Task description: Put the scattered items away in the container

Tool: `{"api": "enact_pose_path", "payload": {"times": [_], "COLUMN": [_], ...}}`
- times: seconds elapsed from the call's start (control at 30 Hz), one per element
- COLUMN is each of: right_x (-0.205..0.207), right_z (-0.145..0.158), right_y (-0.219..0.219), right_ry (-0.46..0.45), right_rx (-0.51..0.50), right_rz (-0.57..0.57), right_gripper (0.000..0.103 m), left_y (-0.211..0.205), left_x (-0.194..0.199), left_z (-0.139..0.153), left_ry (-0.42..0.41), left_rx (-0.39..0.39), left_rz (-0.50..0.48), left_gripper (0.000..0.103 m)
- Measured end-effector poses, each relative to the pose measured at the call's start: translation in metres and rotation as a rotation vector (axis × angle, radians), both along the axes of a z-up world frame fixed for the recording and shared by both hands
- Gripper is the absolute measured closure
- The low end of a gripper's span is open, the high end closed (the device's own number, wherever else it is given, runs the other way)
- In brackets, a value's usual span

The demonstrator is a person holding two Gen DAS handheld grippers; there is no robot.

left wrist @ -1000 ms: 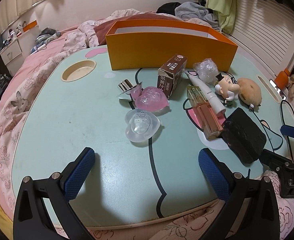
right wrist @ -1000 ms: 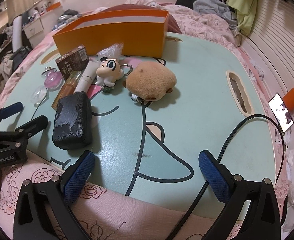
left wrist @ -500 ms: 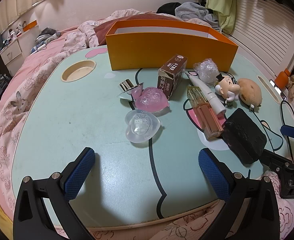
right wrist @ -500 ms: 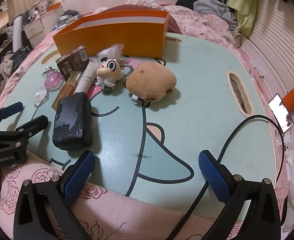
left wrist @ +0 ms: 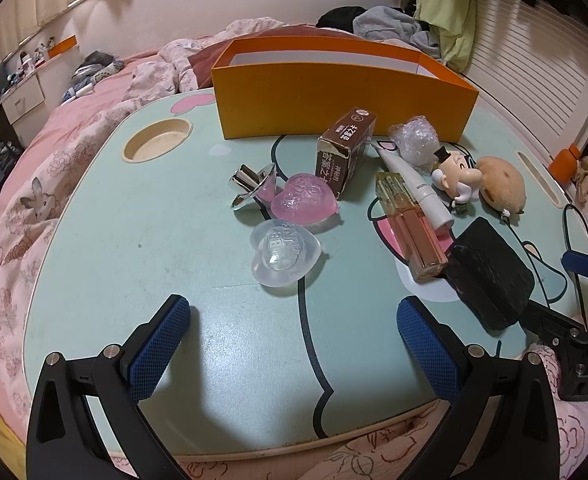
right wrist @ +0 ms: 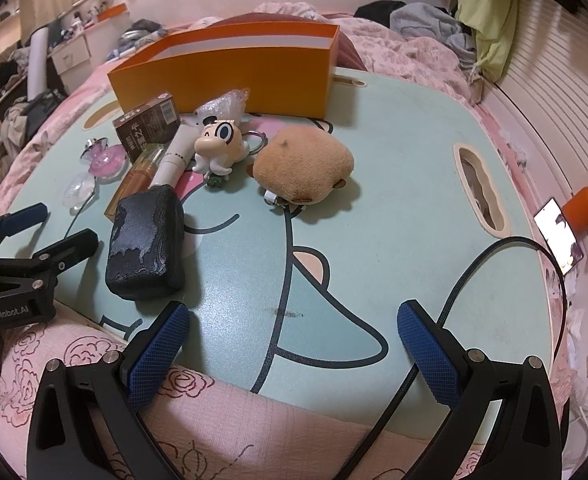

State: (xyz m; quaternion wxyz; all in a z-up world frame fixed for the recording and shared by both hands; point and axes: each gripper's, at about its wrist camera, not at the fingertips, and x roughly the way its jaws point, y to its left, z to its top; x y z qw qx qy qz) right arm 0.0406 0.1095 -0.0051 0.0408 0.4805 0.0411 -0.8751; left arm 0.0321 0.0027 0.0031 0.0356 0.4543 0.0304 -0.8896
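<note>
Both grippers gaping wide and empty, left gripper (left wrist: 294, 334) looks closest to the clear heart (left wrist: 285, 253), dead ahead, orange box (left wrist: 334, 92) beyond.

Both grippers are built from black skeletal frames with triangular cut-outs, silver screw heads at the finger joints, and blue cross-hatched pads (left wrist: 159, 347) on the fingertips. White "GenRobot.AI" lettering is printed on the left gripper (right wrist: 53, 226) body. A black braided cable (right wrist: 490, 264) is seen looping beside the right gripper (right wrist: 294, 344).
</note>
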Motion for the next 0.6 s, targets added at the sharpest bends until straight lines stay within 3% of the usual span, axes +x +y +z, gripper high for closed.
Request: {"api": "enact_pose_path", "payload": {"times": [0.17, 0.6], "right_x": [0.002, -0.003], "right_z": [0.003, 0.000], "right_y": [-0.005, 0.006], "right_ry": [0.018, 0.005], "right_rx": [0.022, -0.022], "right_rz": [0.012, -0.013], "right_gripper": [0.000, 0.000], "left_y": [-0.004, 0.003], "left_x": [-0.002, -0.002], "left_z": [-0.002, 0.002], "left_ry": [-0.003, 0.013], "left_rx": [0.026, -0.015], "left_rz": [0.010, -0.004], "left_gripper": [0.000, 0.000]}}
